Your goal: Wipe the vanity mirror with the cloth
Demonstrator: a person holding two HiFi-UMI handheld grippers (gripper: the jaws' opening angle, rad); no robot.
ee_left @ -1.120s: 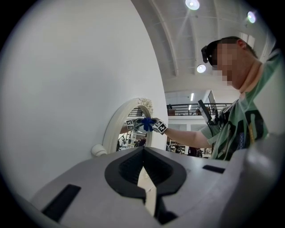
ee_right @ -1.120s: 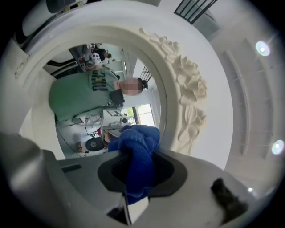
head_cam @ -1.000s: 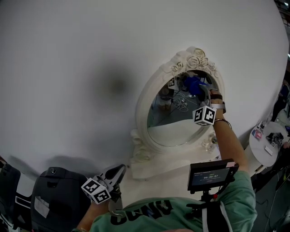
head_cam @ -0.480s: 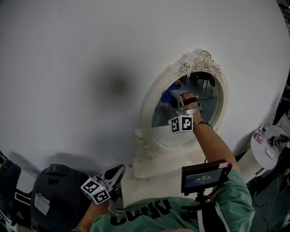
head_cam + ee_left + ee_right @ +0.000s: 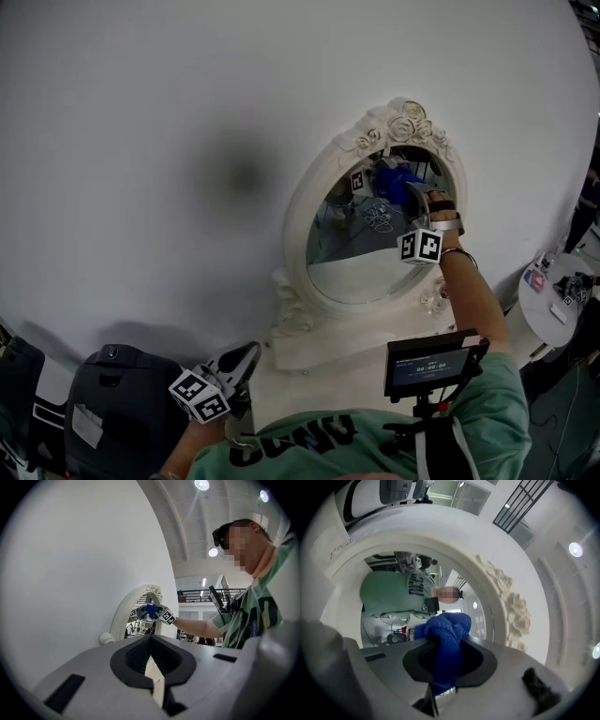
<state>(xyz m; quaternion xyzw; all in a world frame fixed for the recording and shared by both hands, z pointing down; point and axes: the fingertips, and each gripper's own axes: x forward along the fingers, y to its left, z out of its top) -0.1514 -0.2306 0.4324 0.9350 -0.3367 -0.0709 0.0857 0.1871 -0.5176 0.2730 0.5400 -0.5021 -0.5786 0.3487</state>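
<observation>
Against vanity mirror [image 5: 356,277], cloth [image 5: 446,637] in right gripper [image 5: 405,192]

A large indoor hall, by its high ceiling spotlights [image 5: 213,552] and balcony railing [image 5: 206,591] (an upper floor).

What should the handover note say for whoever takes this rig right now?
Right gripper: shut on the blue cloth, at the upper right of the vanity mirror glass, apparently touching it.
Left gripper: shut, holding nothing, low by the person's body, away from the mirror.
Mirror stands upright on the white table against the wall.
Done: can't tell which areas are wiped.
Left: probably safest to cover the whole glass, lower half included.
</observation>
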